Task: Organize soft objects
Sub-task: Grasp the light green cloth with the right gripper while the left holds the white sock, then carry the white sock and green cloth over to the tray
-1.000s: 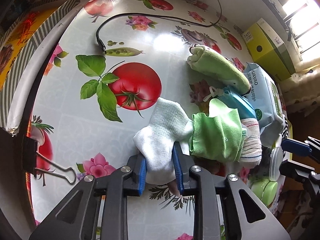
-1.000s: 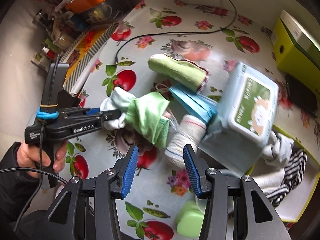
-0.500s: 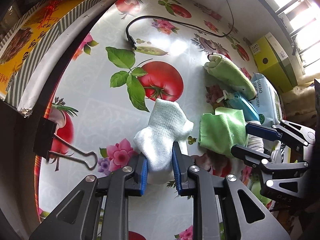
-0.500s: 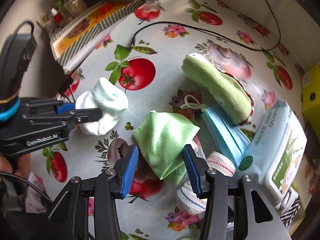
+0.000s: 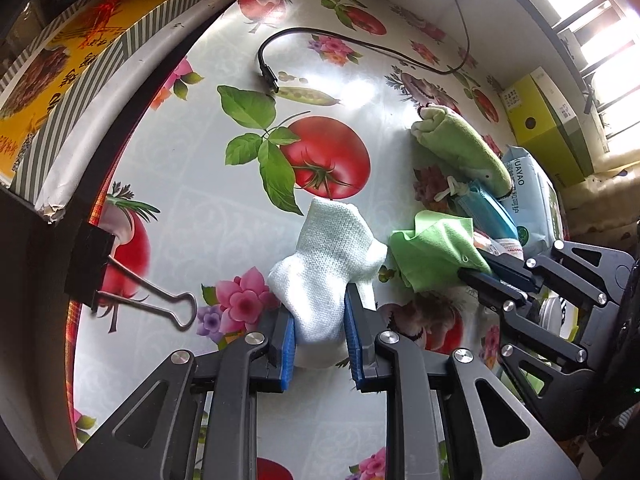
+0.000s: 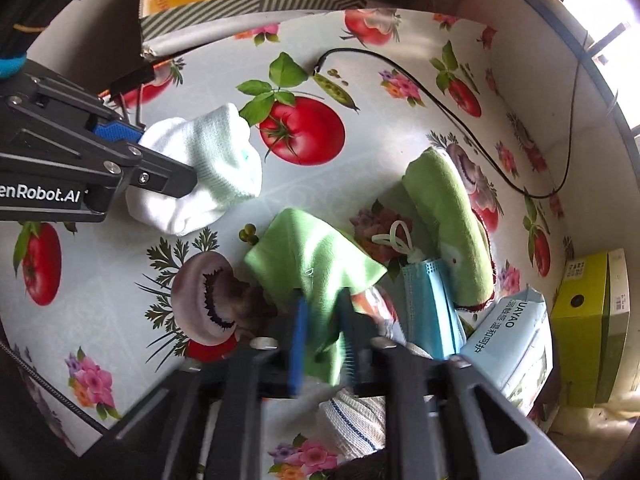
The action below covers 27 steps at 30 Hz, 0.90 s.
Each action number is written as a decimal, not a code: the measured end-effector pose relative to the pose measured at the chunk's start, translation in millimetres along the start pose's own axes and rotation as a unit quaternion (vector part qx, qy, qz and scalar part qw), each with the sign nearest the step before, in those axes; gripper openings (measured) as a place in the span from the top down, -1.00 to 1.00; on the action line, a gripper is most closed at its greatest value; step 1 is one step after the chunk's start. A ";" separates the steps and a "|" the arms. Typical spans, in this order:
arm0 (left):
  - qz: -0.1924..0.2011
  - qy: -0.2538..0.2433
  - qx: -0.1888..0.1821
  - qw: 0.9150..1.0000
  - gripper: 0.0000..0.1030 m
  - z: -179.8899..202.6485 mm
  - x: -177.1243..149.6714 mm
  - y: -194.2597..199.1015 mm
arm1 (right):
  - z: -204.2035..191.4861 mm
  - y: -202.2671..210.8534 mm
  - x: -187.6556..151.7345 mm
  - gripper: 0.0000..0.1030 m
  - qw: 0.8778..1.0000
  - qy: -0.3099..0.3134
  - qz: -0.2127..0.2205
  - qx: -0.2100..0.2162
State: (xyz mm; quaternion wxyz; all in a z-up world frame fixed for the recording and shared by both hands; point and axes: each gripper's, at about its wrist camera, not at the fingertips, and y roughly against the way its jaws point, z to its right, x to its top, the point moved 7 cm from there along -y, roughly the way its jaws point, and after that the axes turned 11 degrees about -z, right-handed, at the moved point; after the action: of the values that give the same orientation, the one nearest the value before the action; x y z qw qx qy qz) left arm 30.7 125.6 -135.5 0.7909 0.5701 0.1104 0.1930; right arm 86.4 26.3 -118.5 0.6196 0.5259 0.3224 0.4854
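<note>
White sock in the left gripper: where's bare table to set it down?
Bare oilcloth lies between the white sock, black cable and binder clip. To its right it is crowded: green cloth, blue mask, rolled towel, wipes pack.

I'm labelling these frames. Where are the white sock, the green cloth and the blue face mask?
white sock [image 5: 334, 248]: left wrist view, on its knitted middle.
green cloth [image 6: 308, 252]: right wrist view, on its flat upper fold.
blue face mask [image 6: 430, 304]: right wrist view, on its pleated front.

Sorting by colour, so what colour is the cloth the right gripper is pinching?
Light green cloth, clearest in the right wrist view.
</note>
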 end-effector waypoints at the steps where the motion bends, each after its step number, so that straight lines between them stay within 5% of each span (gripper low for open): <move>1: 0.001 0.000 0.000 1.000 0.57 0.4 0.3 1.3 | 2.5 4.6 -0.9 0.83 1.000 -0.009 0.005 0.008; 6: 0.011 -0.003 -0.003 1.000 0.57 3.4 -0.6 11.4 | 18.5 28.4 -8.4 0.84 0.994 -0.076 0.026 0.068; 13: 0.023 -0.015 -0.004 1.000 0.57 16.6 -2.3 26.7 | 40.8 61.7 -36.2 0.84 0.965 -0.190 0.055 0.174; 27: 0.028 -0.069 -0.012 0.997 0.57 73.4 -17.3 50.3 | 72.7 96.7 -108.1 0.84 0.937 -0.288 0.077 0.184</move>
State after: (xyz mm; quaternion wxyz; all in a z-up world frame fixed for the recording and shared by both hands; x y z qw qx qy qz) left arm 35.1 68.9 -65.0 0.7974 0.5758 0.0370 0.1766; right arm 92.4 -102.4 -19.8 0.5390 0.7712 0.1719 0.2918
